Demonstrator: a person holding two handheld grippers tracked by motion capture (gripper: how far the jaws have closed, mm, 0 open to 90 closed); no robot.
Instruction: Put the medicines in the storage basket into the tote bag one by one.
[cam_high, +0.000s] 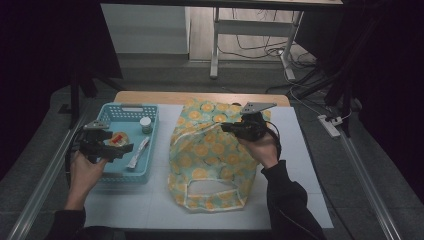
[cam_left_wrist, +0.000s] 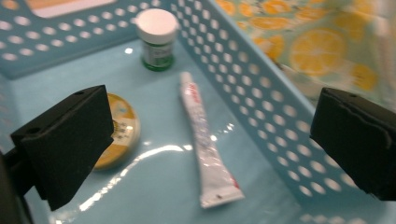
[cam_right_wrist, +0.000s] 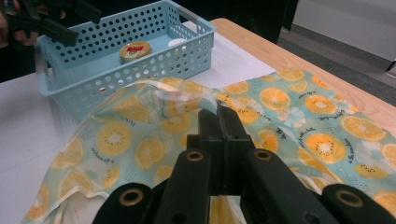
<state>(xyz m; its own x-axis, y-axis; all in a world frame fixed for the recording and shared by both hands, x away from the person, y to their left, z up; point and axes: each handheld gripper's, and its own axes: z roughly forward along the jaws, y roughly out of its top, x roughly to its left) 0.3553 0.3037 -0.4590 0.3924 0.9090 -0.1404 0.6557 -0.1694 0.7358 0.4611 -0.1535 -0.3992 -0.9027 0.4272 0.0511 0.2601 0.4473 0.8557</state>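
The right gripper is clamped shut on the edge of the bag, a citrus-print one spread out on the counter, and a fold of that fabric is lifted up a bit where it's pinched. Over on the other side, the left gripper is held wide open with nothing between its jaws, hovering above the blue basket. Inside the basket a tube can be seen lying flat, with a round tin just beside it and a small white-capped jar standing further back near the wall.
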